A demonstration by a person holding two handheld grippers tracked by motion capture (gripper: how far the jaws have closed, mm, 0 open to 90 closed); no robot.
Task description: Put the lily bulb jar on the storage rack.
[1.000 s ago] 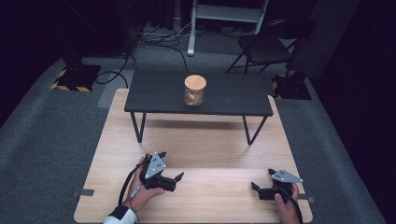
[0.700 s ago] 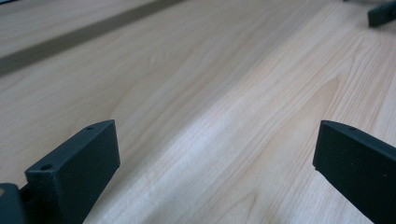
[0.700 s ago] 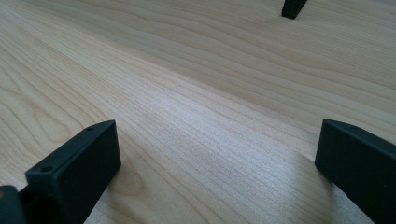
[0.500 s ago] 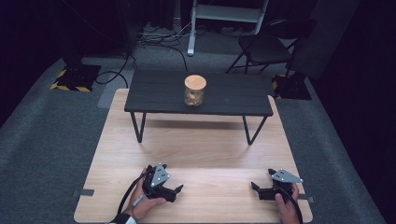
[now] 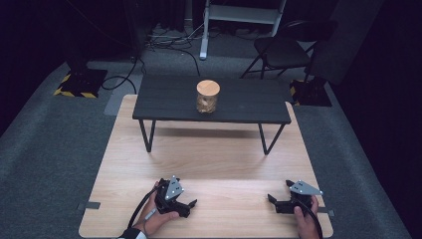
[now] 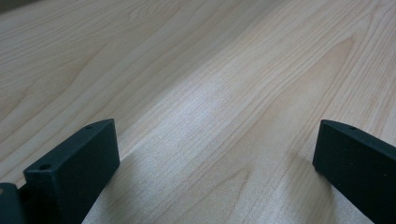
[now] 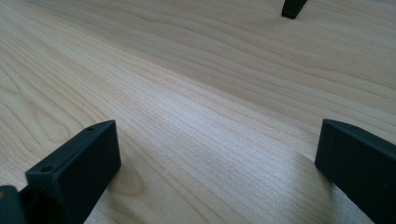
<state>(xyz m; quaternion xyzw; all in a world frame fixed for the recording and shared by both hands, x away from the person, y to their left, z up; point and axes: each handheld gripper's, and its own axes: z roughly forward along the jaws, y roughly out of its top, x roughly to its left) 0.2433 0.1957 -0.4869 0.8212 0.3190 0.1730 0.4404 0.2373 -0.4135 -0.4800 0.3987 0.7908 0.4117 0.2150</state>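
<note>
A pale wooden bench (image 5: pixel 209 164) with a clear grain lies over grey carpet. On its far half stands a small black bench (image 5: pixel 249 107) on thin black legs, its top reaching almost from the left edge to the right edge. A glass jar with a wooden lid (image 5: pixel 207 96) stands upright near the middle of that black top. At the near edge the left gripper (image 5: pixel 181 206) rests toward the left corner and the right gripper (image 5: pixel 276 203) toward the right corner, well apart, both low on the wood with fingers spread. Tape tabs (image 5: pixel 88 205) mark both side edges.
</note>
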